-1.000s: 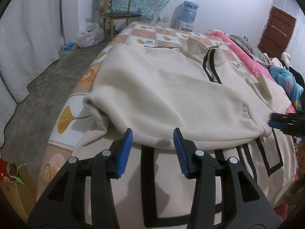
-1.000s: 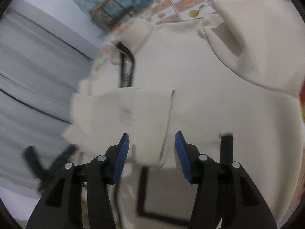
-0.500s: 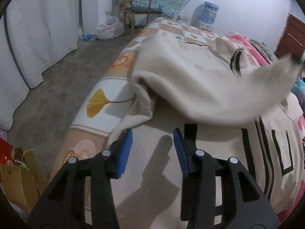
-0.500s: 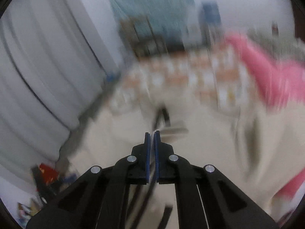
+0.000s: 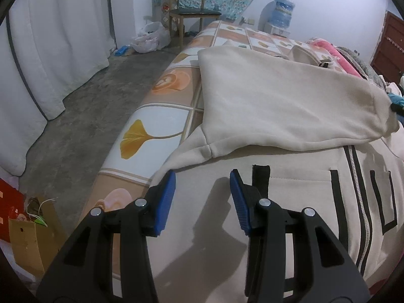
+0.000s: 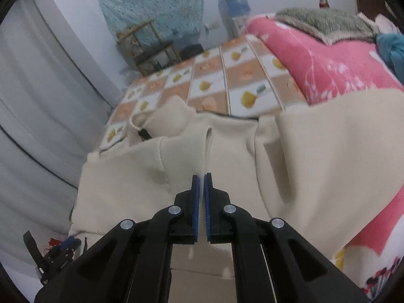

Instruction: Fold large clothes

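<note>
A cream zip jacket with black trim lies spread on the bed. One sleeve is stretched across its chest toward the right. In the left wrist view my right gripper peeks in at the right edge, holding the cuff end a little above the jacket. Seen from the right wrist, the right gripper is shut on a thin fold of the cream sleeve. My left gripper hangs open over the jacket's lower left part, near a black pocket strip, with nothing between its fingers.
The bed has a tiled leaf-print sheet, whose edge drops to a concrete floor on the left. A pink quilt is piled at the far side. A chair, a water dispenser, white curtains and a paper bag stand around.
My right gripper went from open to shut on the sleeve's cuff and rose, pulling the sleeve out straight across the jacket. The left gripper stayed open and shifted slightly toward the jacket's left edge.
</note>
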### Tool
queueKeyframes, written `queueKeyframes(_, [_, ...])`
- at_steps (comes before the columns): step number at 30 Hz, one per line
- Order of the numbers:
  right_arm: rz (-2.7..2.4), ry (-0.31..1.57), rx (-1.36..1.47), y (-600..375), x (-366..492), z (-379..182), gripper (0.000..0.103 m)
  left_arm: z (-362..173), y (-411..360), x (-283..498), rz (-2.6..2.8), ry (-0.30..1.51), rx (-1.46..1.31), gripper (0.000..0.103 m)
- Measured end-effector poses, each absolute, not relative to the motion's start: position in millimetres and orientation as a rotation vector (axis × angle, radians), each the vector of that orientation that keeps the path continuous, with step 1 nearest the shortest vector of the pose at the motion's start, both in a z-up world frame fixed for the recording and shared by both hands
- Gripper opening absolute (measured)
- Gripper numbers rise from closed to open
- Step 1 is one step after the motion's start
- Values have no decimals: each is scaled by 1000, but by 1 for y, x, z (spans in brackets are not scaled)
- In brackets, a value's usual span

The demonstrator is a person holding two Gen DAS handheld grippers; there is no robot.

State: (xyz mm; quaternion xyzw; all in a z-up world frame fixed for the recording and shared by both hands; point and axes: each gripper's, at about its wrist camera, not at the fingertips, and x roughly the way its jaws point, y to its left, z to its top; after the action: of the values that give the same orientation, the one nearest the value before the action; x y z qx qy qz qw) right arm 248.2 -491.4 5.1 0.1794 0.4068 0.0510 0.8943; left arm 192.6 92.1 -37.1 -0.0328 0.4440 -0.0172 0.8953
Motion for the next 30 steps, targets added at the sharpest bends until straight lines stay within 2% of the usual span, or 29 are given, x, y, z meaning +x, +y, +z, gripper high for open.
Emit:
queueKeyframes(6, [-80,992,264,-501,268,-36,5,-37,89,192,-26,919,-56,43])
queueKeyframes(12, [-52,871,248,-498,252,-11,6,-36,91,191,-30,927,-63,43])
queueKeyframes(17, [85,944,220,-468,266,-34,12,-31,90,192,-30,934,-78,43])
queueKeyframes(20, [83,1029,195,-459,272,-65,19,-16,92,186,-27,916,-90,52])
queueKeyframes(23, [74,1006,196,-461,265,-61,24,7,88,181,-29,873,-56,62])
queueKeyframes(27, [84,993,308,-479,251,-49,43,34,73,188,-60,825,-42,78])
queueKeyframes(30, [78,968,360,-497,233,-37,51,44,51,207,-90,828,-46,84])
